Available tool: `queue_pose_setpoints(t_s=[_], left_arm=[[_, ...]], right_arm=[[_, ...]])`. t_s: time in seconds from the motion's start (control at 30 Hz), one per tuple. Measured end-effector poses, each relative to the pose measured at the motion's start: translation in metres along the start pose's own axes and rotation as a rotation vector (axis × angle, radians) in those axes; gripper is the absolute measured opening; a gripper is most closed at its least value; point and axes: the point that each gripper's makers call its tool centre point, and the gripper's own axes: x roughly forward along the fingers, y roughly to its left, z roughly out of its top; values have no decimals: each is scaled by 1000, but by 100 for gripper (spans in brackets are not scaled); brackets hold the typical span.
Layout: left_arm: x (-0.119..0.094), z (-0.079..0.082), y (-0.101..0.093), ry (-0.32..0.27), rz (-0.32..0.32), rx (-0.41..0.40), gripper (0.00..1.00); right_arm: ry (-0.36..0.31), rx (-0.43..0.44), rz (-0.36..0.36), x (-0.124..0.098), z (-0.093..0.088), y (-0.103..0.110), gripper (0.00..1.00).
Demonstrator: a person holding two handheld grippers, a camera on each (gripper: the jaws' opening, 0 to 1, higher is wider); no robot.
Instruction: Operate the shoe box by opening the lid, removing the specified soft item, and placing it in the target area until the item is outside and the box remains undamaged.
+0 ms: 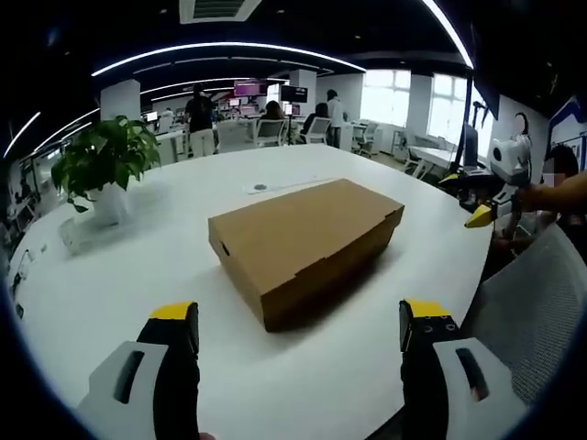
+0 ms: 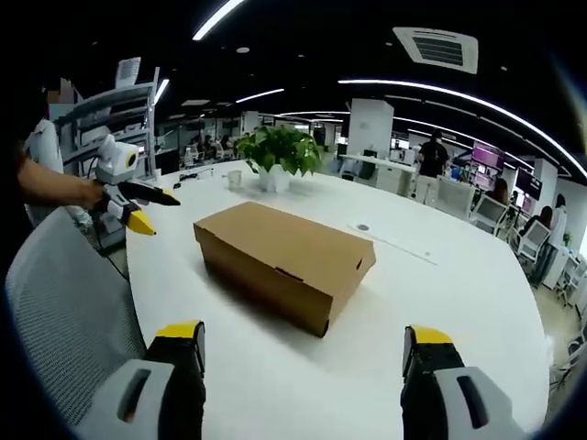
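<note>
A closed brown cardboard shoe box (image 1: pixel 307 243) lies in the middle of the white table (image 1: pixel 119 275), its lid down. My left gripper (image 1: pixel 299 316) stands open just before the box's near corner, nothing between its yellow-tipped jaws. The right gripper (image 1: pixel 486 206) shows at the right past the table edge, held by a hand. In the right gripper view the box (image 2: pixel 284 257) lies ahead with a long side facing me. My right gripper (image 2: pixel 303 335) is open and empty a little short of it. The left gripper (image 2: pixel 147 209) hovers at the left over the table edge, jaws apart.
A potted plant (image 1: pixel 101 165) (image 2: pixel 277 151) stands on the table beyond the box. A flat white sheet (image 1: pixel 275 186) (image 2: pixel 385 234) with a small dark disc lies behind the box. A grey mesh chair back (image 1: pixel 541 312) (image 2: pixel 64 312) stands at the table edge. People and desks fill the far room.
</note>
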Motion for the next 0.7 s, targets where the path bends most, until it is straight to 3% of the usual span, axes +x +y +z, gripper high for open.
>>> queue_pose_setpoints(t_s=[0.37,0.7], left_arm=[[17,-5,8,20,16,-2,89],[36,-6,15,30,26,-16,83]], right_arm=[[5,-55,63,27,1,0,82],[28,-48,92,51,-4,-4,78]])
